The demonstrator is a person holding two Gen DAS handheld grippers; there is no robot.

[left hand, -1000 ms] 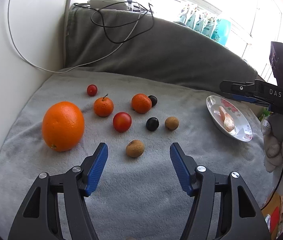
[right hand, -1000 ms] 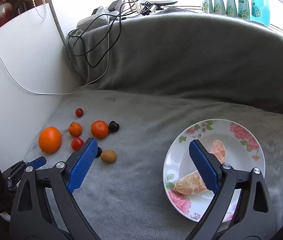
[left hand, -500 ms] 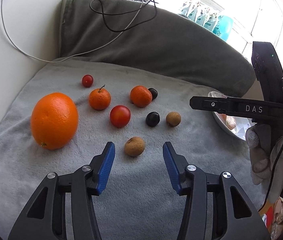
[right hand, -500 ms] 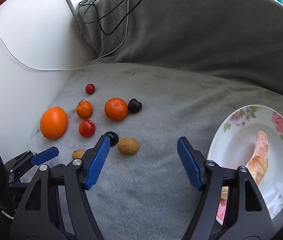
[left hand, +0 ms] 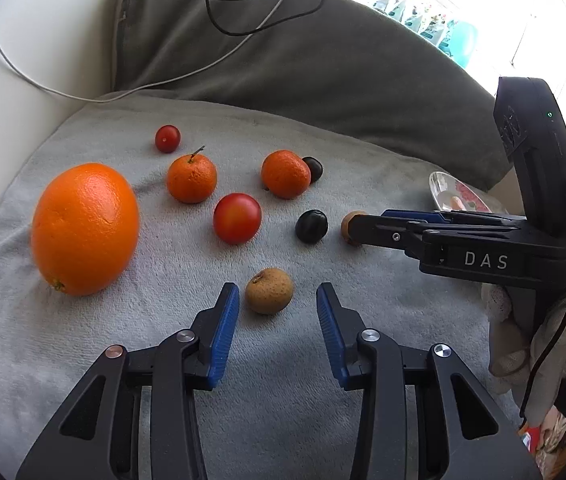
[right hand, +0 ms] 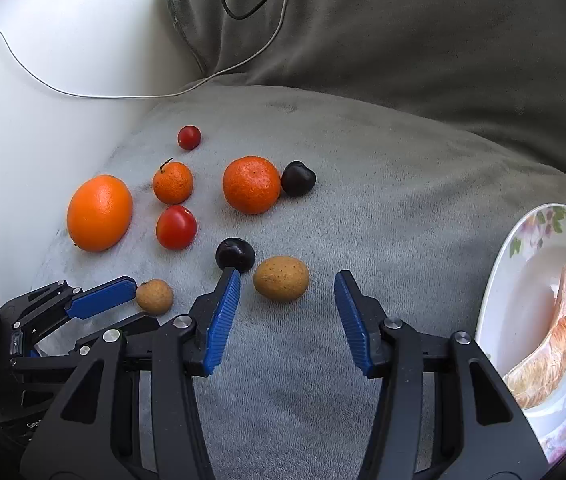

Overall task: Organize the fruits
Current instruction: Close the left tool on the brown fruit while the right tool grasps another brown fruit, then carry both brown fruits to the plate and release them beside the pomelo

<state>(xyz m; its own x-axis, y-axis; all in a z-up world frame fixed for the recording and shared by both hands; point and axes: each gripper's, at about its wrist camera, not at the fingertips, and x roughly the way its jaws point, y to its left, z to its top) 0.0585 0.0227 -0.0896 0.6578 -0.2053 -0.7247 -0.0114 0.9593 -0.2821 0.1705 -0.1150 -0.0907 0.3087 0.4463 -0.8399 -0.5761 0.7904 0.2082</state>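
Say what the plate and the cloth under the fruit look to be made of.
Plate: likely glazed ceramic or porcelain; glossy white with a printed floral rim, though melamine could look the same. Cloth: soft grey fleece or plush blanket, matte, with a short fuzzy nap that dents and creases.

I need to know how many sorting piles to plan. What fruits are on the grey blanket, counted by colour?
Orange: 3
Red: 2
Dark purple-black: 2
Brown: 2
Total: 9
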